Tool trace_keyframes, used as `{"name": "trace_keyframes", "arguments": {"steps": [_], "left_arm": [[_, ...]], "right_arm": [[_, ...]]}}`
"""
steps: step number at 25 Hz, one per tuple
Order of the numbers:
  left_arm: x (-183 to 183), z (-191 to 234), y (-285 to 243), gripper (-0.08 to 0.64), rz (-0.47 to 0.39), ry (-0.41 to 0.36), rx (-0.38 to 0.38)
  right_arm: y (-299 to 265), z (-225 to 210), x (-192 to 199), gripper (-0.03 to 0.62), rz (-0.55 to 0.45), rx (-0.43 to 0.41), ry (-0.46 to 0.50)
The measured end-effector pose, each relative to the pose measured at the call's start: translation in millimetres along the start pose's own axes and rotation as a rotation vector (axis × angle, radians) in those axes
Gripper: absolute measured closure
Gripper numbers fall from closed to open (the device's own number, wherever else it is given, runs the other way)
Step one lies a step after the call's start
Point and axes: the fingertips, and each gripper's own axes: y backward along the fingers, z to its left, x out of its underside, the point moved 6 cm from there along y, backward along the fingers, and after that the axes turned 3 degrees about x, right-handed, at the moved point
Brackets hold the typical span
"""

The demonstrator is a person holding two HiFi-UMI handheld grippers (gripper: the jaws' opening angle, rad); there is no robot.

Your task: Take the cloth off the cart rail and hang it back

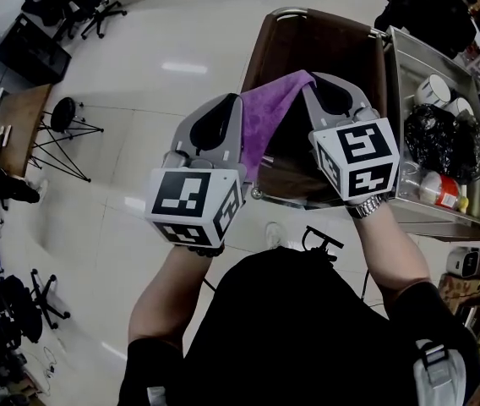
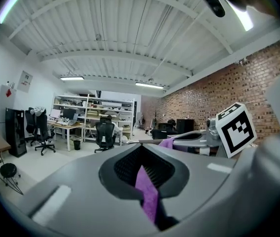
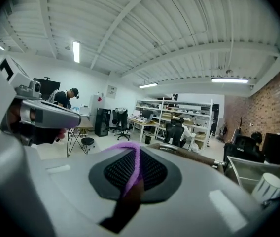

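**Purple cloth stretched between both grippers above the cart**

In the centre of the head view, the cloth [image 1: 275, 112] hangs over the brown bin [image 1: 333, 45]. It appears to be clear of the chrome cart rail [image 1: 308, 12] near the frame's top. The left gripper [image 1: 230, 101] pinches one edge and the right gripper [image 1: 318, 81] the other. Each gripper view shows its jaws pressed together on a fold of the fabric. Holding it at two separate points spreads the cloth, probably so it drapes flat over the rail rather than bunched. Rehanging looks like the step left.

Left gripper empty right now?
No, the left gripper has the purple cloth pinched between its fingers in the left gripper view.
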Motion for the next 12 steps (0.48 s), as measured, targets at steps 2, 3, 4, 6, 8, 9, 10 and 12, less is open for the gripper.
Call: {"name": "trace_keyframes", "arguments": {"steps": [2,3,4,6,8,9,10,12], "left_arm": [[1.8,-1.9,-5.7,0.563,0.007,0.0,0.01],[3.2,-2.8,-8.7,0.563,0.011,0.0,0.014],[4.5,-3.6,-11.8,0.563,0.015,0.001,0.017],[6.5,-4.9,-17.5,0.563,0.02,0.002,0.021],[7.2,-6.6,-21.9,0.563,0.019,0.003,0.024],[7.0,-7.6,-23.6,0.563,0.018,0.002,0.026],[6.6,-8.6,-24.9,0.563,0.017,0.002,0.027],[5.1,-10.4,-26.1,0.563,0.013,0.003,0.03]], "right_arm": [[-2.7,-6.6,8.2,0.559,0.038,0.012,-0.011],[-3.6,-10.1,11.7,0.532,0.053,0.017,-0.017],[-4.0,-13.7,14.4,0.507,0.063,0.021,-0.023],[-4.0,-20.1,17.2,0.477,0.071,0.026,-0.029],[-3.6,-24.1,18.8,0.468,0.078,0.024,-0.026],[-3.3,-25.2,19.9,0.464,0.085,0.02,-0.023],[-2.8,-26.0,21.1,0.463,0.094,0.015,-0.019],[-0.8,-26.5,22.9,0.462,0.109,0.008,-0.011]]}}
